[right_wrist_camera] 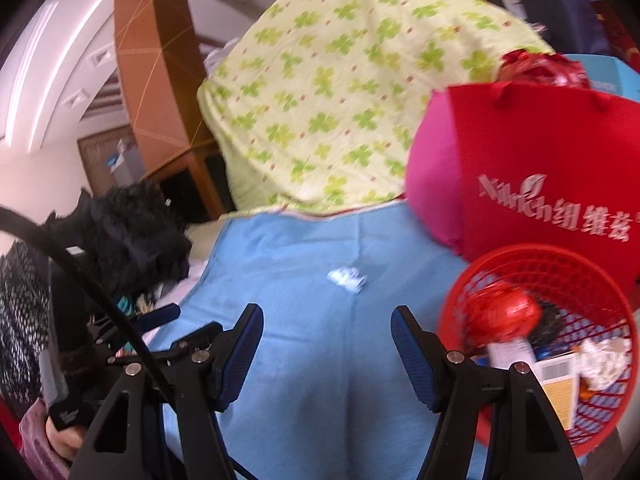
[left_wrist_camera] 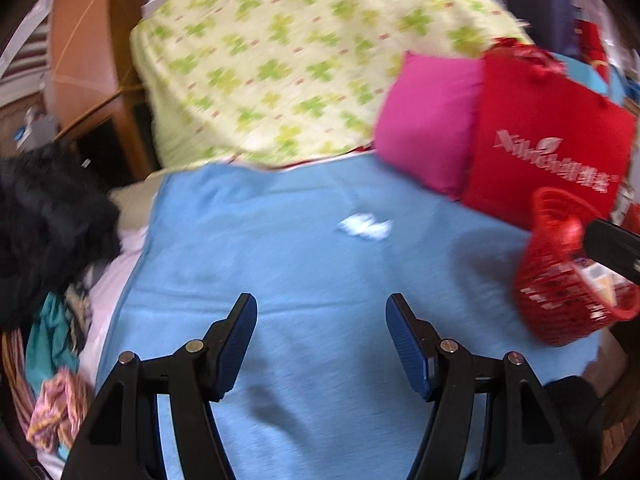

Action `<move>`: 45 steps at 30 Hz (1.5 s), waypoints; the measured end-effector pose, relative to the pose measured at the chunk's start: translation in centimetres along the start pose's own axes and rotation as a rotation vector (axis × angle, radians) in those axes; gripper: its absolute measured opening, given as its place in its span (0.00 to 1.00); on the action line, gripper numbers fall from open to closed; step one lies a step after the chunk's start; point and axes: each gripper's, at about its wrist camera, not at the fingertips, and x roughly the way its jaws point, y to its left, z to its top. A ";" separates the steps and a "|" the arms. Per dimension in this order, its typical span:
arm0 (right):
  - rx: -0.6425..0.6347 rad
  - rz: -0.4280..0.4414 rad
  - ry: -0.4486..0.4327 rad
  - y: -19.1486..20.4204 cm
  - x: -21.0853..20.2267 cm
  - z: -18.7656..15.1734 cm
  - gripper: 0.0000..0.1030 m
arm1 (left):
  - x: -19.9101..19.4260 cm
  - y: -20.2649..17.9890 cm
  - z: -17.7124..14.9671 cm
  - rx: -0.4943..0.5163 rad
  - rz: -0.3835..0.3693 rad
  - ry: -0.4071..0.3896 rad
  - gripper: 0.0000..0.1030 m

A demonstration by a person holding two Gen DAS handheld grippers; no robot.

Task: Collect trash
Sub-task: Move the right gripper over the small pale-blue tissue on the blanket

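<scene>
A crumpled white paper scrap [left_wrist_camera: 365, 227] lies on the blue blanket [left_wrist_camera: 280, 264], ahead of my open, empty left gripper [left_wrist_camera: 321, 312]. It also shows in the right wrist view [right_wrist_camera: 347, 279], ahead of my open, empty right gripper [right_wrist_camera: 327, 322]. A red mesh basket [right_wrist_camera: 536, 332] stands at the right on the blanket and holds several pieces of trash: a red wrapper, a small carton, white tissue. The basket also shows in the left wrist view [left_wrist_camera: 560, 276]. The left gripper shows at the left of the right wrist view [right_wrist_camera: 160, 316].
A red shopping bag [right_wrist_camera: 552, 168] and a pink pillow [left_wrist_camera: 428, 120] stand behind the basket. A green-clover quilt [left_wrist_camera: 296, 52] is piled at the back. A black furry garment [left_wrist_camera: 44, 216] and mixed clothes [left_wrist_camera: 60, 392] lie at the left. A wooden cabinet [left_wrist_camera: 88, 56] stands behind.
</scene>
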 end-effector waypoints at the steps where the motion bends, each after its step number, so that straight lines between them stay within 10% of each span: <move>1: -0.011 0.006 0.017 0.5 0.7 -0.3 0.69 | 0.6 1.1 -0.5 -0.025 0.014 0.018 0.66; 21: -0.119 -0.151 0.200 -0.3 16.6 -11.3 0.69 | 13.5 9.9 -10.5 -0.209 0.194 0.187 0.71; 29: -0.109 -0.205 0.214 -0.7 19.4 -11.7 0.69 | 14.1 11.2 -11.8 -0.347 0.258 0.100 1.00; 45: -0.185 -0.176 0.182 0.6 19.4 -7.7 0.75 | 14.7 11.2 -11.7 -0.358 0.282 0.086 1.00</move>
